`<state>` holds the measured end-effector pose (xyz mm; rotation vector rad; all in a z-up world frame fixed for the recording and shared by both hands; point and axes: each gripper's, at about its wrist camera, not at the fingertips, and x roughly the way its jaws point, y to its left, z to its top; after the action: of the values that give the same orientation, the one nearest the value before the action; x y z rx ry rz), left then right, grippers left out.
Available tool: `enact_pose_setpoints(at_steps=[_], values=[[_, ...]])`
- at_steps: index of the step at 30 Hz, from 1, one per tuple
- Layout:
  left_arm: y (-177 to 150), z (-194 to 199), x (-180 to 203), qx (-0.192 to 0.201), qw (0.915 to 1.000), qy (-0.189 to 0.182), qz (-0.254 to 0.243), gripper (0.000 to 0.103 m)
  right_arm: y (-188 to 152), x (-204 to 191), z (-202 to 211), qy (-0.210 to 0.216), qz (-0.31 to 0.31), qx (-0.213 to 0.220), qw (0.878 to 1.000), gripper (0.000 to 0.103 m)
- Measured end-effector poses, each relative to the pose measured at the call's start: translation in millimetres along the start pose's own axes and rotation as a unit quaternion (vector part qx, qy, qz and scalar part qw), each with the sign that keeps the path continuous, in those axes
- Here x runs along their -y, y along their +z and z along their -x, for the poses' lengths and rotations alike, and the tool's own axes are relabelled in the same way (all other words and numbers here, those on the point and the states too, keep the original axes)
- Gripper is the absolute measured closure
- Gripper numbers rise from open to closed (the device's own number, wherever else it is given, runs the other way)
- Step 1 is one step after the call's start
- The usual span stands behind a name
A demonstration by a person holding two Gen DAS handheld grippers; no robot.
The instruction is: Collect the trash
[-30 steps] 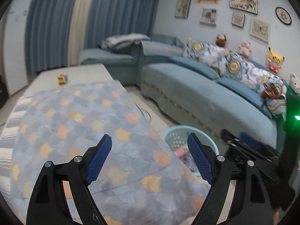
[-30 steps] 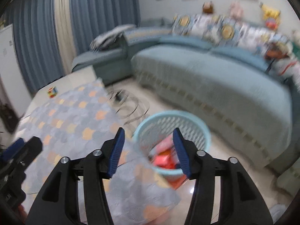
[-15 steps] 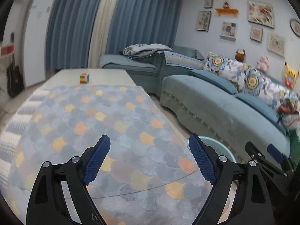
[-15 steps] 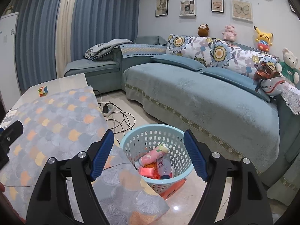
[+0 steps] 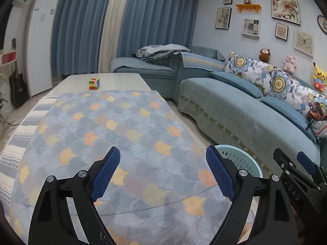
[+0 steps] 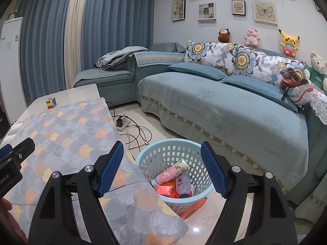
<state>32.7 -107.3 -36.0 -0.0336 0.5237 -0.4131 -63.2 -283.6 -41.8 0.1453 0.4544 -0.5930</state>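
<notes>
A light blue perforated basket stands on the floor by the table's near corner. It holds a pink tube, a small clear bottle and red wrappers. Its rim also shows in the left wrist view. My right gripper is open and empty, above and in front of the basket. My left gripper is open and empty over the patterned tablecloth. The right gripper shows at the left wrist view's right edge.
A Rubik's cube sits at the table's far end. A blue corner sofa with floral cushions runs along the right. A power strip and cables lie on the floor between table and sofa. A white fridge stands far left.
Both grippers have risen and pulled back. The right gripper's jaws have opened wider. The trash lies in the basket, and the view has steadied from a blurred one.
</notes>
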Motion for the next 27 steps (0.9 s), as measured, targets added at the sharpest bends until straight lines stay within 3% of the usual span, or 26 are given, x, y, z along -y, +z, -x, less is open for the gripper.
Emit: enact_pose_setpoints(at_steps=[27], values=[[-2.6, -0.1, 1.5, -0.003, 1.0000, 0.001, -0.002, 0.019, 1.2, 6.6, -7.4, 0.016, -0.004, -0.010, 1.000, 0.025]])
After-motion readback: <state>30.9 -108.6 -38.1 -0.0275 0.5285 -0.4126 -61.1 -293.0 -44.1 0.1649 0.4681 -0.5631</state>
